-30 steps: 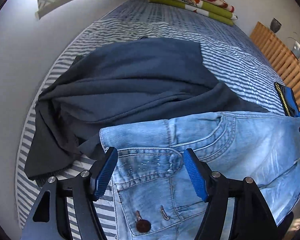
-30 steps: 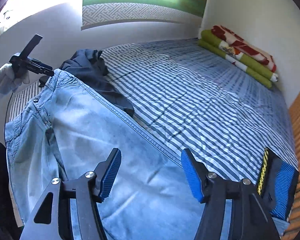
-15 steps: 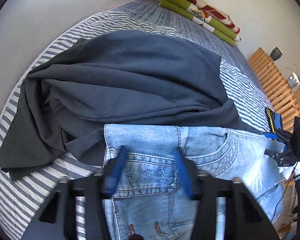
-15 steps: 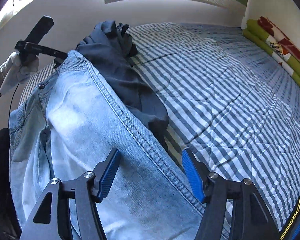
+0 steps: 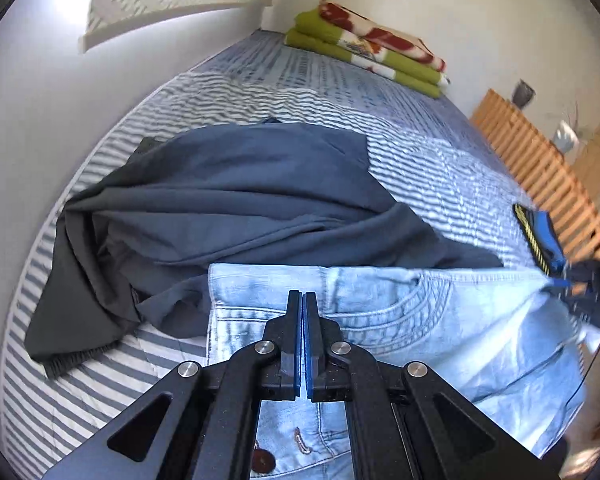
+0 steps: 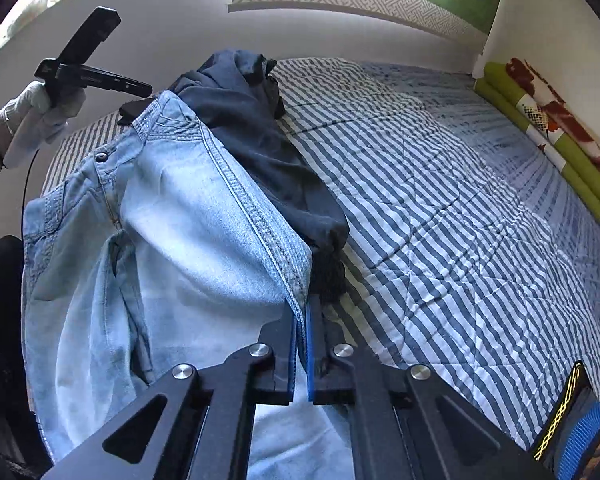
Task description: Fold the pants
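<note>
Both tools [image 5: 302, 304] [image 6: 303, 312] pinch the jeans [image 6: 188, 232] on the bed [image 6: 440, 216].

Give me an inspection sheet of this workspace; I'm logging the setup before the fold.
Surface: striped bedspread, lightly rumpled.
Job's things: light blue jeans laid flat along the bed edge.
Clutter: dark blue garment beside and partly under the jeans; folded blankets at the far end.
Grippers: left gripper shut at the waistband; right gripper shut on the jeans' side seam.
Cables: thin black cable below the gloved hand.
Surroundings: white walls, wooden slats.
</note>
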The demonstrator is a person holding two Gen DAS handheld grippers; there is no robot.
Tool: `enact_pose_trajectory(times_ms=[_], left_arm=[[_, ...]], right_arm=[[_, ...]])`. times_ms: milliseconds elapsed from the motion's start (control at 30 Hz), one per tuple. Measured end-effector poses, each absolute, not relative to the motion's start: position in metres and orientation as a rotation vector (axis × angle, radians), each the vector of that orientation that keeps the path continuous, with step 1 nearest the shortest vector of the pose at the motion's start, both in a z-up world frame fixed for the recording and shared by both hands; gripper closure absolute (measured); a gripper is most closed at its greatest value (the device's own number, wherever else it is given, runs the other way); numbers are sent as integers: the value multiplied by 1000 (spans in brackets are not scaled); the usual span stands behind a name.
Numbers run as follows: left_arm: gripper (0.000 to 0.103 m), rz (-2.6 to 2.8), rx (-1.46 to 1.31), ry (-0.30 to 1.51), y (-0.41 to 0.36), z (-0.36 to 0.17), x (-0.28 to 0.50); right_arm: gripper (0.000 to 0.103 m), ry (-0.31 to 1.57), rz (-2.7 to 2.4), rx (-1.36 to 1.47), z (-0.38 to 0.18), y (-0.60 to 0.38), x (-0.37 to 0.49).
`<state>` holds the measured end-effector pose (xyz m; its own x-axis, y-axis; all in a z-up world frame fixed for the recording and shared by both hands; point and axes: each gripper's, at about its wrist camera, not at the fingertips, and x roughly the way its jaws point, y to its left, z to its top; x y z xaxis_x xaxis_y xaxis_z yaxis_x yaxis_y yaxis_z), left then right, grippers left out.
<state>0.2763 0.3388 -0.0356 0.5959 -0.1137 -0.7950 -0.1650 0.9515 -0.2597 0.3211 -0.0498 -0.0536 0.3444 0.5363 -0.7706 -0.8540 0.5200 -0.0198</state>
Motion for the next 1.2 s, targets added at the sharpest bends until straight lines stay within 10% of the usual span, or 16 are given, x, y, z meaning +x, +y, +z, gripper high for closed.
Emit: enact_pose_trajectory(times_ms=[133,200,300,367,400,833,1200], left_arm=[[34,84,-439,948,359,-47,283],[30,93,-434,956,358,-55,290],[36,90,-448,1010,359,-75,308],[86,100,-404,1020,353,-77,313],[92,108,-395,1016,352,-76,311],[93,-9,-309,772,327,17,167],[91,-73,-218,922,290,-49,-5]], right_arm=[[100,792,899,-491,-56,-46,309],[100,795,889,-487,-58,-46,306],[100,804,873,-473,-61,-47,308],[100,810,847,-465,-62,-46,312],[100,815,834,-467,-63,-45,313],[100,656,720,-453,1,-76,226],[101,713,759,-433,-54,-101,40]])
